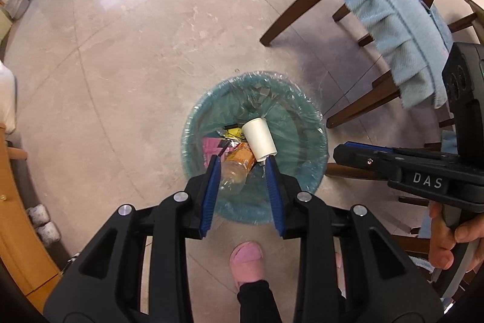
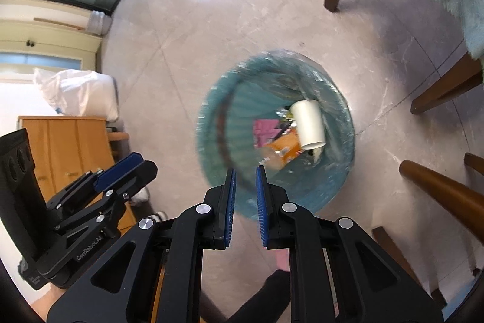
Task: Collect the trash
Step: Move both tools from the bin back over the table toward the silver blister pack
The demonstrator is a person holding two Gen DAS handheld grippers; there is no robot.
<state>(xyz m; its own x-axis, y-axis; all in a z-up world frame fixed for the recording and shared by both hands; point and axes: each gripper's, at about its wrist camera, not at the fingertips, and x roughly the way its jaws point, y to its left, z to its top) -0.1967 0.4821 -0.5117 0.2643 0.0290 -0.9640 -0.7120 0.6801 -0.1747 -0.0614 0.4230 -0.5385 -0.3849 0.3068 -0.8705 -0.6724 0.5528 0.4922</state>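
— What were the jaws doing?
— The left gripper (image 1: 242, 165) and right gripper (image 2: 244, 174) both hung with jaws parted, empty, the right narrower.
— The trash?
— A paper cup (image 1: 259, 139) and bottle (image 1: 237, 164) lay inside the lined bin (image 1: 317, 123).

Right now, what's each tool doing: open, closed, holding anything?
Left tool: open, holding nothing, above the trash bin.
Right tool: open by a narrow gap, holding nothing.

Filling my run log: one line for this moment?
bin: cup, bottle inside | left gripper: open, empty | right gripper: open, empty
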